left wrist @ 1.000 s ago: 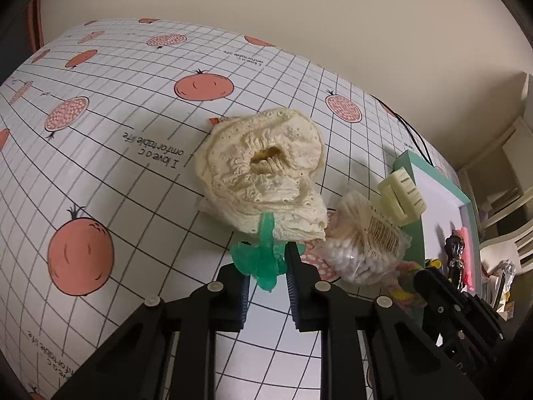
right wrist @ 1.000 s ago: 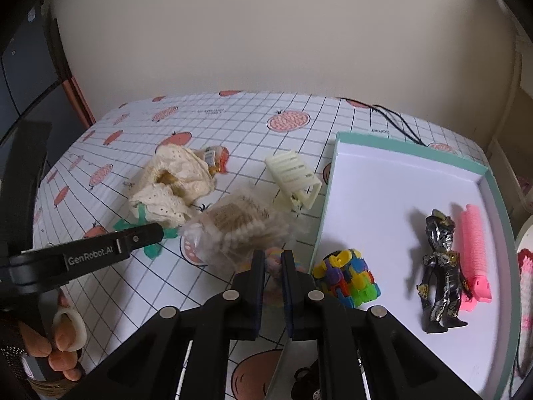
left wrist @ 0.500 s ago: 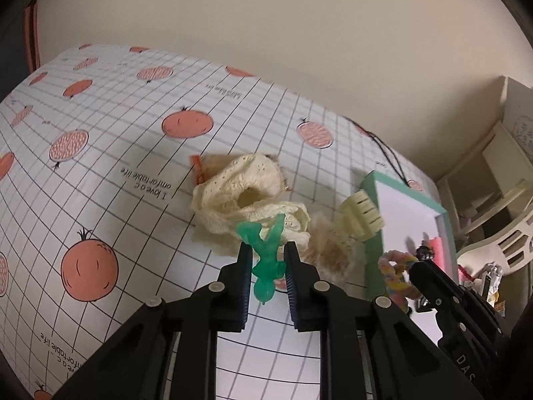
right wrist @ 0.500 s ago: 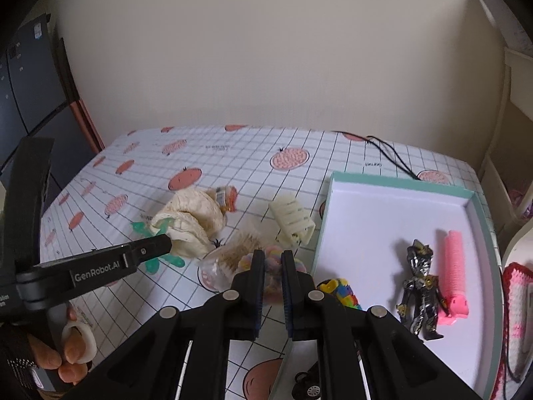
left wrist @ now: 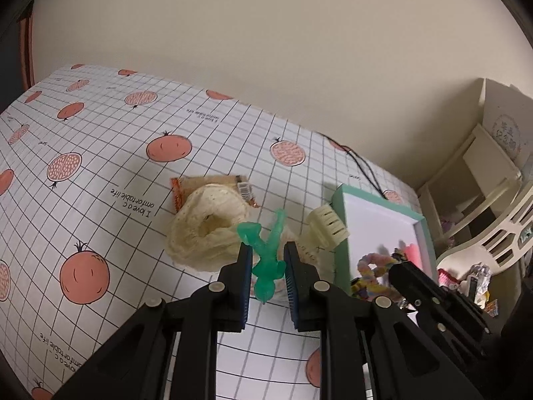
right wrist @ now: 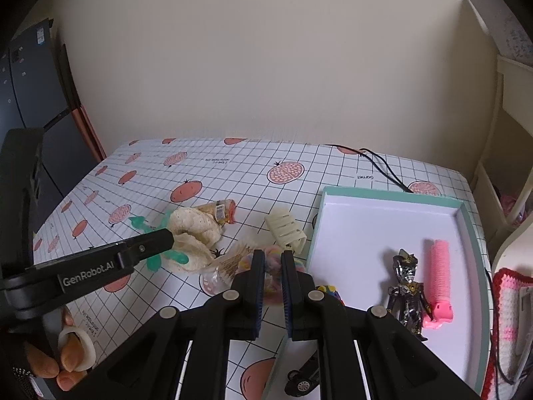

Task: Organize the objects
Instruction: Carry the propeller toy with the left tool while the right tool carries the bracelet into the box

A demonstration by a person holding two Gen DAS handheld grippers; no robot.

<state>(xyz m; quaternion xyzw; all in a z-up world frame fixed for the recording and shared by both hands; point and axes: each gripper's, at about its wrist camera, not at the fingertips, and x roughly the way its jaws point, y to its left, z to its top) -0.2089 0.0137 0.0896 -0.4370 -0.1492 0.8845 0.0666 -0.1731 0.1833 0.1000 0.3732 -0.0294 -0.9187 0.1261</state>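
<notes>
My left claw [left wrist: 266, 266] is squeezed on a green toy figure [left wrist: 266, 260] and holds it up off the counter [left wrist: 116, 166]. My right claw [right wrist: 273, 266] is almost closed on a fuzzy ring of many soft colors [right wrist: 271, 275], up in the air near the tray's edge. In the right view, part of a black toy car [right wrist: 301, 378] peeks out low, under my claw.

Just past the left claw lies a cream lace cloth [left wrist: 206, 233], bunched up with a hole in the middle. An orange snack pack [left wrist: 213, 183] sticks out from behind it. A clear bag of little white sticks [right wrist: 230, 266] lies by the cloth, and a cream hair clip [right wrist: 286, 235] sits just beside the tray.

The tray [right wrist: 393, 196] is white inside with a green rim. A silver and black toy man [right wrist: 408, 290] lies in it, with a pink hair roller [right wrist: 439, 273] touching his side.

Far back, a black cord [right wrist: 379, 163] runs over the counter to the wall.
</notes>
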